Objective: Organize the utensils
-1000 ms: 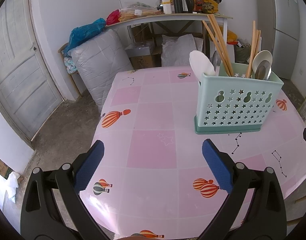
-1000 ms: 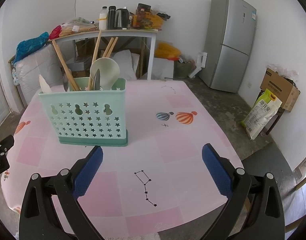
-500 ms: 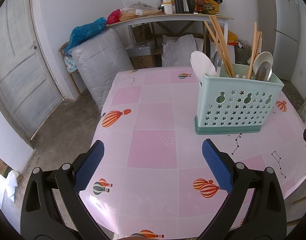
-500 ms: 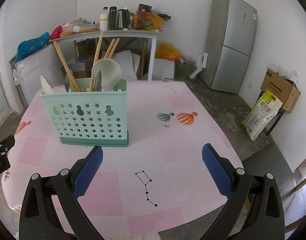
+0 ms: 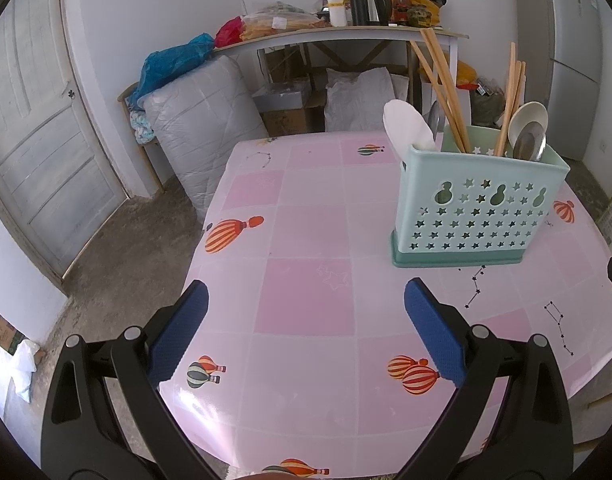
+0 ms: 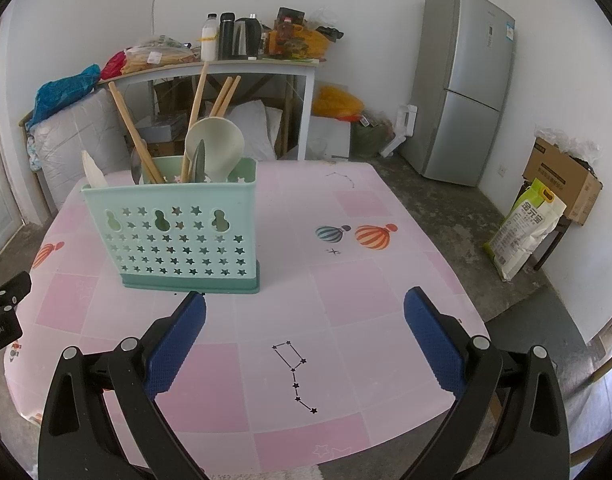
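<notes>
A mint-green utensil caddy (image 5: 480, 208) (image 6: 173, 232) with star cut-outs stands upright on the pink table (image 5: 306, 300) (image 6: 346, 300). Wooden chopsticks (image 5: 442, 88) (image 6: 133, 136), a white spoon (image 5: 408, 128) (image 6: 93, 170), a cream ladle (image 6: 215, 146) (image 5: 530, 120) and a metal spoon (image 5: 529, 146) stick out of it. My left gripper (image 5: 306, 312) hovers open over the table's near left part, the caddy ahead to its right. My right gripper (image 6: 304, 316) is open too, with the caddy just beyond its left finger (image 6: 173, 344). Neither holds anything.
Behind the table stand a cluttered side table (image 6: 233, 64) with bottles and a kettle, a grey wrapped bundle (image 5: 197, 120), and a fridge (image 6: 462, 84). A sack (image 6: 526, 228) and a cardboard box (image 6: 562, 180) sit on the floor at right. A door (image 5: 33, 128) is on the left.
Both views have shifted only slightly; the caddy sits a touch further right in each view. Both grippers stay open and empty.
</notes>
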### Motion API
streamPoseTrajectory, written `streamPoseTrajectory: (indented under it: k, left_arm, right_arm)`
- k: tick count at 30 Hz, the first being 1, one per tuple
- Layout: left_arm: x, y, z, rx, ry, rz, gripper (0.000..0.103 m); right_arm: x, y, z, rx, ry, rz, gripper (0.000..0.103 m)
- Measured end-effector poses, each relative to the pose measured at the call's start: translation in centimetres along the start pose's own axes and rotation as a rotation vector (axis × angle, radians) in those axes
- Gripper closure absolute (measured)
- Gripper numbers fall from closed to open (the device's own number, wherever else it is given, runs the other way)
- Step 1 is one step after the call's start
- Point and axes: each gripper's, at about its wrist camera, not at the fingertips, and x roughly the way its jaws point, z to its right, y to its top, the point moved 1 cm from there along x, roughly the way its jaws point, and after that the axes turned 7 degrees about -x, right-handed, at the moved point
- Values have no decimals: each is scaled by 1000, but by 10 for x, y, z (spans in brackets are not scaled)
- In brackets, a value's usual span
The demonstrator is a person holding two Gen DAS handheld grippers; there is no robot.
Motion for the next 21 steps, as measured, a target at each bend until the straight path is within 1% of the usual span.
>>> streamPoseTrajectory:
  k: [21]
  left_arm:
    - [-2, 1, 1, -4, -5, 4, 9]
  right_arm:
    - [-2, 3, -4, -6, 7, 6, 7]
